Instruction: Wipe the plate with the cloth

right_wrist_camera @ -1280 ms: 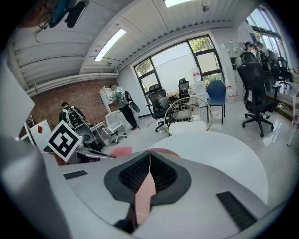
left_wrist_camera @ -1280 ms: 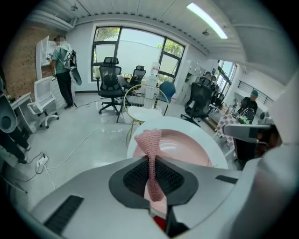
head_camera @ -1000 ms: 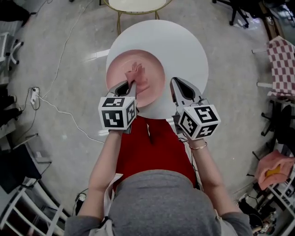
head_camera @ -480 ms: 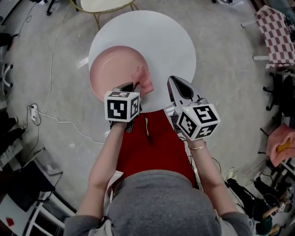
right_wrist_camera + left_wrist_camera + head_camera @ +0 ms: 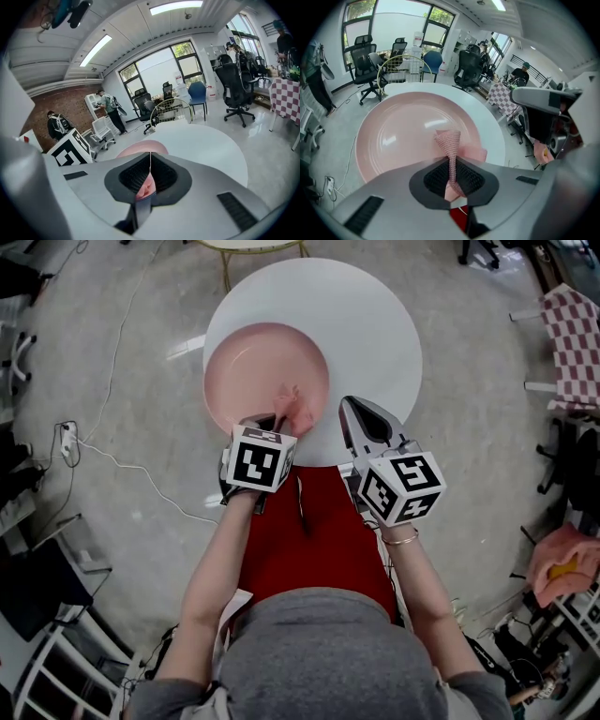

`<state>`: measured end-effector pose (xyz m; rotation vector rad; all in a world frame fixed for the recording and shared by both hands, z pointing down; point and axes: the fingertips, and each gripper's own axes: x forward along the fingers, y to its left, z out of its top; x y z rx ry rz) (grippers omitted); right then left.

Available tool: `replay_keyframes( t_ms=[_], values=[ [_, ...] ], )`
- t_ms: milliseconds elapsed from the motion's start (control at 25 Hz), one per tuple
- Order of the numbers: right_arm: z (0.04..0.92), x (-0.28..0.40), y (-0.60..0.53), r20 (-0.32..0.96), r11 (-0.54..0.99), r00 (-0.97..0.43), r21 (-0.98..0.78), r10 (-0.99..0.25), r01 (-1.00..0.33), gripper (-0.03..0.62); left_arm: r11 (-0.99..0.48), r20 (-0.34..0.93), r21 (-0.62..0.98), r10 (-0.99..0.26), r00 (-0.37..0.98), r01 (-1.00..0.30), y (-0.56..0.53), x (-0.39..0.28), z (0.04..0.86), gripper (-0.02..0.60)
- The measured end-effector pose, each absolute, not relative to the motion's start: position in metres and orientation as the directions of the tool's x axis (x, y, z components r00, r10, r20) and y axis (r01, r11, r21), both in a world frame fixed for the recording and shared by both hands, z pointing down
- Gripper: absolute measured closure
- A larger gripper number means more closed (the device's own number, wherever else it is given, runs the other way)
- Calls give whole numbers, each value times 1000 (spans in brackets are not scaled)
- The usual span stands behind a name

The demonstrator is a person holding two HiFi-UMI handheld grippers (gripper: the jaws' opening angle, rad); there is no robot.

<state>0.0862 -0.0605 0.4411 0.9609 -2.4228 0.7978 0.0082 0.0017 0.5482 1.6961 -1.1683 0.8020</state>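
Left gripper (image 5: 452, 164) fingers clamped on pink cloth (image 5: 451, 140) at plate (image 5: 248, 371) near rim; cloth's lower folds hidden. Right gripper (image 5: 150, 159) fingers together, empty, right of plate above table (image 5: 370, 324).

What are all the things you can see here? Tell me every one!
table: 1, white, centre.
plate: 1, pink, on the table's left side.
cloth: 1, pink, on the plate's near rim.
checked cover: 1, red-white, far right.
cable: 1, white, floor at left.
office chairs: several, black, beyond the table.
left gripper: 1, grey, shut on the cloth.
right gripper: 1, grey, shut, empty, over the table's near edge.
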Motion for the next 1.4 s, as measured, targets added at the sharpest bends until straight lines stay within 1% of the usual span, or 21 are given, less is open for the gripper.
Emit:
replay_keyframes(
  t_ms=[360, 640, 920, 1160, 1240, 1400],
  values=[
    [447, 41, -48, 576, 663, -713, -355, -400, -659, 565, -99, 893, 235, -371, 255, -967, 25, -36, 553, 546],
    [449, 13, -39, 578, 690, -728, -354, -369, -631, 565, -48, 897, 197, -394, 199, -979, 37, -73, 553, 546],
    [441, -11, -39, 572, 701, -727, -334, -381, -630, 565, -42, 890, 166, -424, 168, -985, 36, -104, 545, 546],
    [431, -21, -44, 558, 703, -717, -302, -418, -644, 565, -43, 877, 144, -457, 147, -989, 28, -128, 539, 546],
    [426, -20, -46, 551, 701, -716, -297, -428, -648, 565, -38, 863, 141, -484, 141, -989, 24, -133, 532, 546],
    [417, -20, -50, 530, 706, -727, -299, -437, -643, 565, -29, 805, 115, -582, 110, -993, 13, -144, 506, 546]
  ],
)
